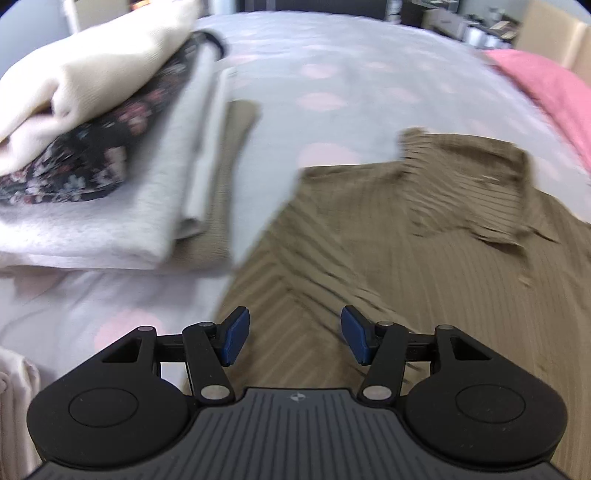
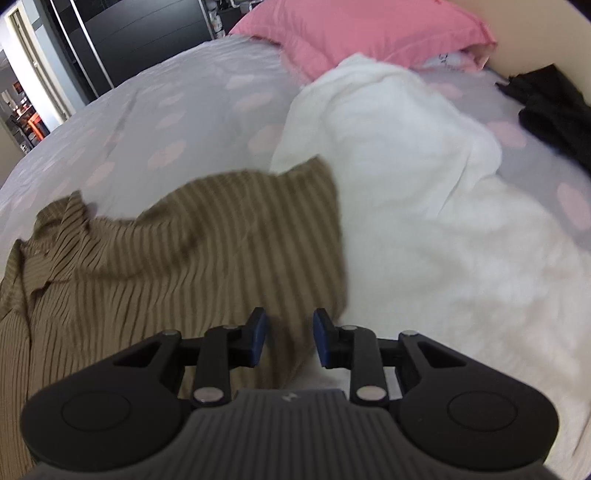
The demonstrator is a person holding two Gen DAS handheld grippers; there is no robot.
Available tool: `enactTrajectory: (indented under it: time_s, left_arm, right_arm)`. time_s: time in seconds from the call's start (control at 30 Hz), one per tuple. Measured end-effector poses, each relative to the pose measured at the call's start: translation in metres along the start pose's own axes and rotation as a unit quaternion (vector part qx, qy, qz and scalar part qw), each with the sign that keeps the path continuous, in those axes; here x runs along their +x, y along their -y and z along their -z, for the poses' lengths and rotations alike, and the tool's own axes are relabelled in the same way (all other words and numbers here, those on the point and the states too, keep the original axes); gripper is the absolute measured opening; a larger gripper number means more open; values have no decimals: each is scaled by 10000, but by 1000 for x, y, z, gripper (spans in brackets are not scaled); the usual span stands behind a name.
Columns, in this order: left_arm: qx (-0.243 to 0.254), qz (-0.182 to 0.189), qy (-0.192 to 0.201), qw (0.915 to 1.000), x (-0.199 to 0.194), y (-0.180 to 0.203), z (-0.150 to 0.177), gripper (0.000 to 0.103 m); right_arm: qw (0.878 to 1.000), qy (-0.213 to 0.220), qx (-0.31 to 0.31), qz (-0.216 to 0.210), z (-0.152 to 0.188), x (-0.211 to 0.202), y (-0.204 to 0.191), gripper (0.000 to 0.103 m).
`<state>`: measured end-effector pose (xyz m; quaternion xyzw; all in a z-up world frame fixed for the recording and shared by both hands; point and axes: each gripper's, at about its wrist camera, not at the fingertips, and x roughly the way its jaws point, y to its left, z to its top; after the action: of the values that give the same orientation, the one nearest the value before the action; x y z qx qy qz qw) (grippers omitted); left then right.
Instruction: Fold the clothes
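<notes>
- The thing to fold here is the olive striped shirt (image 1: pixel 424 266), spread on the bed (image 1: pixel 332 66) with its collar toward the far side and a sleeve flap lying over the near left part of the body.
- It looks like thin woven cotton: light, floppy, no stiffness at all, so it'll probably sag and crease wherever it's lifted. Not slippery, not fragile either.
- Left gripper (image 1: pixel 291 338) hovers over the shirt's left side with its jaws wide apart, nothing between them.
- Right gripper (image 2: pixel 289 338) sits over the shirt's right edge, just beside a fluffy white blanket (image 2: pixel 424 206); jaws partly apart, no cloth pinched.
- Best bet for a hold is likely a pinch on an edge or seam, like the shoulder or hem corners, one gripper each side, so the fabric hangs flat rather than bunching.
- A stack of folded clothes (image 1: pixel 110 155) already sits at the far left, well apart from the pink pillow (image 2: pixel 362 33).
</notes>
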<state>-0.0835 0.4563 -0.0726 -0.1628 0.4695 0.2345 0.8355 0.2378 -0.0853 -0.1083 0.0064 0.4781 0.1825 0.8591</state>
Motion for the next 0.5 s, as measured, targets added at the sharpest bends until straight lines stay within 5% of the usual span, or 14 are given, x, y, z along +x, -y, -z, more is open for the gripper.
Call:
enactTrajectory:
  time_s: [0.07, 0.27, 0.43, 0.5]
  left_arm:
    - [106, 157, -5, 9998, -3, 16, 5, 57]
    - [429, -169, -199, 9987, 15, 46, 23, 58]
    - [48, -295, -123, 9995, 20, 29, 22, 8]
    - [-80, -330, 35, 9994, 12, 18, 17, 2]
  right_arm:
    - [9998, -96, -156, 31, 5, -1, -9, 31]
    - [9998, -61, -183, 80, 12, -19, -13, 36]
    - [9997, -98, -94, 218, 15, -25, -3, 38]
    - [9994, -148, 7, 301, 15, -23, 1, 38]
